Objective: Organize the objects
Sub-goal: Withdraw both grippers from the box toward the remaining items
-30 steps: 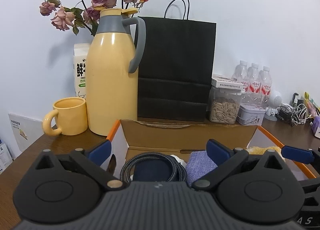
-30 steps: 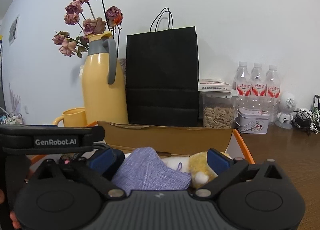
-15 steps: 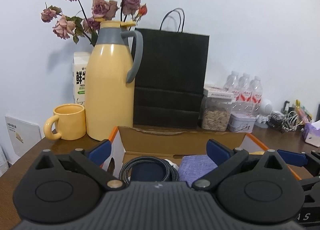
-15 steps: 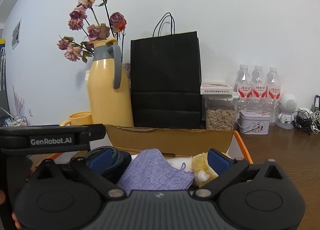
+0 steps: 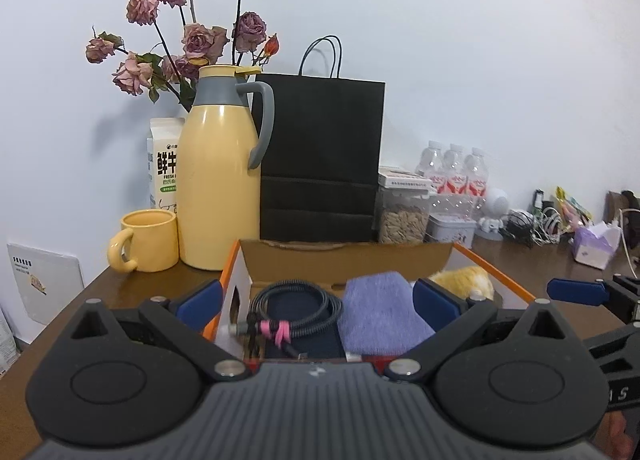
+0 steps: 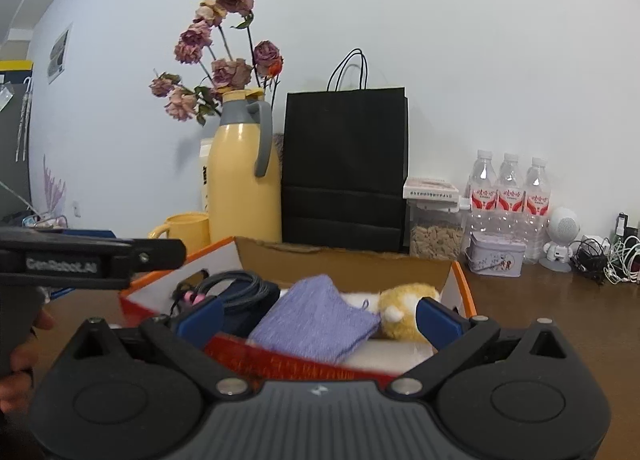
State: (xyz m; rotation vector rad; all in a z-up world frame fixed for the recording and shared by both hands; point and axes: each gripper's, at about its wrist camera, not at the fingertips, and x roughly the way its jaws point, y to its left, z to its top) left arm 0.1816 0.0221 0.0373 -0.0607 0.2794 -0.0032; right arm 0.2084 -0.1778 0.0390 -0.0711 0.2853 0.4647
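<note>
Box point(image 5: 348, 256) packed: cable point(image 5: 296, 310) left, purple cloth point(image 5: 380, 314) middle, plush toy point(image 5: 464, 280) right. Both tongs wide, empty. Next: pick thing still outside

The cardboard box point(image 5: 344, 256) was packed with coiled cable point(image 5: 294, 310), purple cloth point(image 5: 380, 312) and plush toy point(image 6: 404, 310); thermos point(image 5: 218, 187) and black bag point(image 5: 320, 155) seemingly crowded its far side.

My left tool point(image 5: 316, 302) and my right tool point(image 6: 319, 316) are level, side by side, both spread wide and holding nothing. My hand point(image 6: 22, 344) grips the left handle.
</note>
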